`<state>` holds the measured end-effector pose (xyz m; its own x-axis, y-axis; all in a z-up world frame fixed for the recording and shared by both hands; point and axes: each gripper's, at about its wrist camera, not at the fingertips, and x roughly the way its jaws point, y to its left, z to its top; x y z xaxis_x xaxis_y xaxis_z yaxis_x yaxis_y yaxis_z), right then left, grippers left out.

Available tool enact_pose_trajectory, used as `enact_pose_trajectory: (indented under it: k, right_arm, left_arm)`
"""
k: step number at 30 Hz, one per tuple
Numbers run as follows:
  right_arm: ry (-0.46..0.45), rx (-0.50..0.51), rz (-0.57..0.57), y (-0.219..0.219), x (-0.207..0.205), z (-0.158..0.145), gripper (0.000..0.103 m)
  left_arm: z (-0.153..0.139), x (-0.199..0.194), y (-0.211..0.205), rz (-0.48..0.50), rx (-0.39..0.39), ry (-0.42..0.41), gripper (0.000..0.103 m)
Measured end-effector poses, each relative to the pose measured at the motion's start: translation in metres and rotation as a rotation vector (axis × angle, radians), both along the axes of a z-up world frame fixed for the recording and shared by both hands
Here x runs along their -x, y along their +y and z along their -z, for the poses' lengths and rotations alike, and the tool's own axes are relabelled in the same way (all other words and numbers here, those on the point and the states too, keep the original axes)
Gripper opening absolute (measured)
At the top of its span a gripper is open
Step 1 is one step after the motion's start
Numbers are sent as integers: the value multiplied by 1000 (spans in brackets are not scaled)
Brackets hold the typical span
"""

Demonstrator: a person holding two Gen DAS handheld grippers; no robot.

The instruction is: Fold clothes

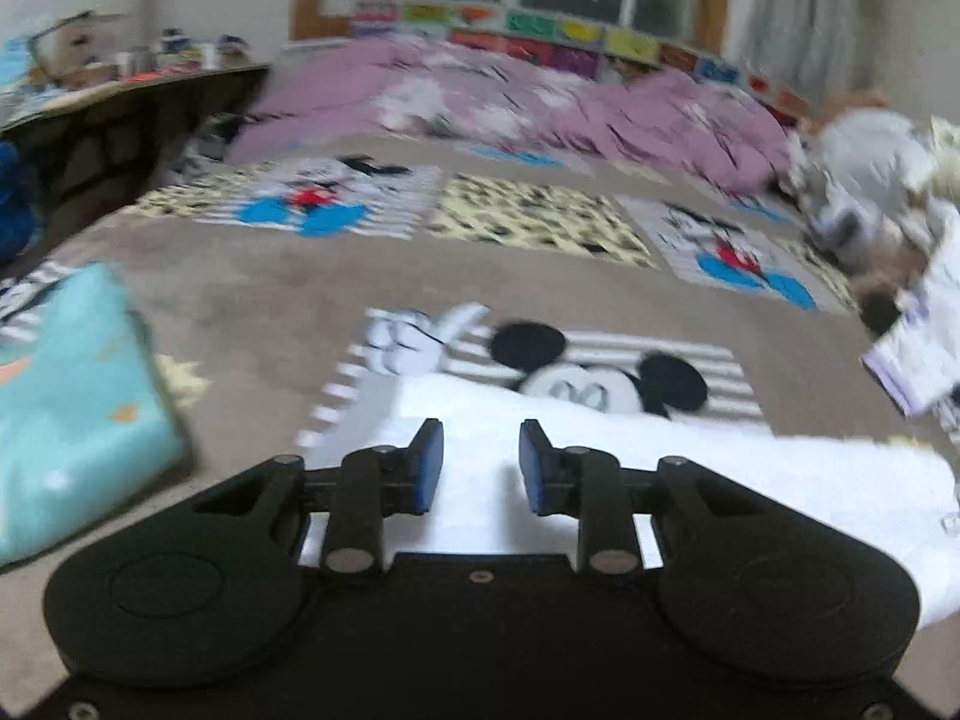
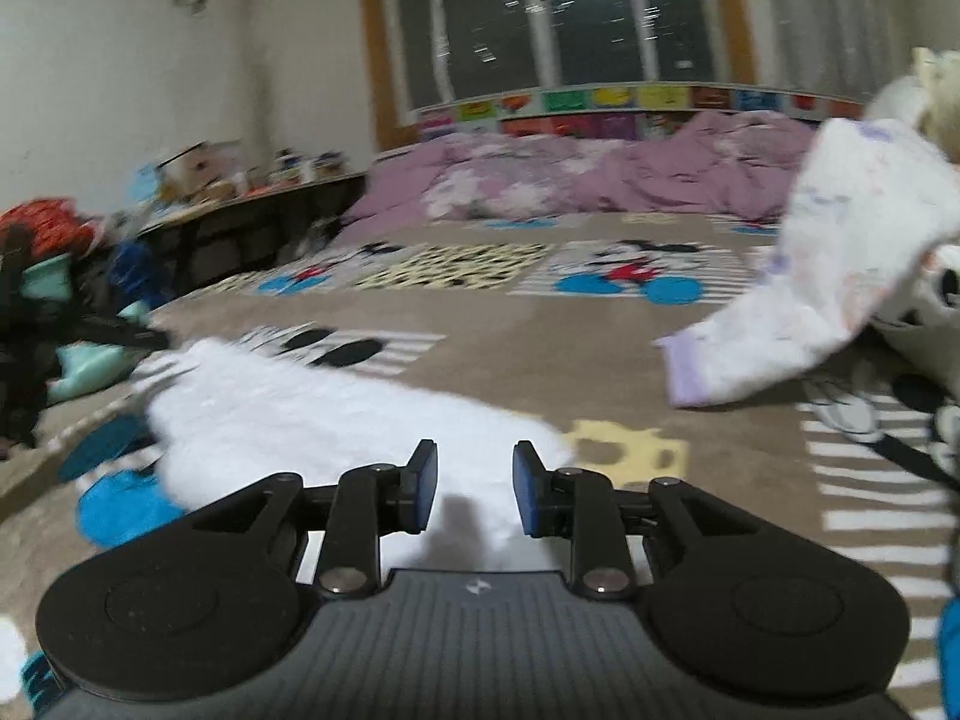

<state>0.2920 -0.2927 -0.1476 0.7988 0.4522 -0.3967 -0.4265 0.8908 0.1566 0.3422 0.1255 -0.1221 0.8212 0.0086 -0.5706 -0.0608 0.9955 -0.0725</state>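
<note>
Both grippers, left [image 1: 481, 461] and right [image 2: 474, 487], hovered with jaws apart and empty over the white garment [image 1: 690, 468], which lay flat at lower centre on the cartoon bedspread [image 1: 288, 276]. It looked soft, light and limp; pinching an edge or corner seemed best.

A home bedroom. A wide bed fills the middle of both views, covered by a tan blanket [image 1: 288, 276] printed with cartoon mice. A rumpled purple duvet [image 1: 492, 96] lies at its far end under a dark window [image 2: 576, 18]. At upper left, a low shelf [image 1: 138, 84] holds clutter — boxes and jars, all blurred.
</note>
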Motion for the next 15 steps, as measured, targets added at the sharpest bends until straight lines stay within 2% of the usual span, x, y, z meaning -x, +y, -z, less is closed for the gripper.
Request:
enact_pose_trajectory:
  k: [3,4,7,10,15]
  right_arm:
    - [59,62,-19,7,-6,9,43]
    - [85,89,-17,8,-9,13,44]
    - [118,34,7,-1,-15,18,45]
    - [89,68,37,-1,-11,13,45]
    - [34,24,105,-35,-3,-7,44]
  left_arm:
    - [15,-8,1,-22,-35,61,30]
    - [20,-10,2,-30,-47,81,30]
    - [30,-17,2,-52,-75,131,31]
    - [25,-14,4,-74,-72,133,31]
    - [2,6,-8,-87,-80,69,30]
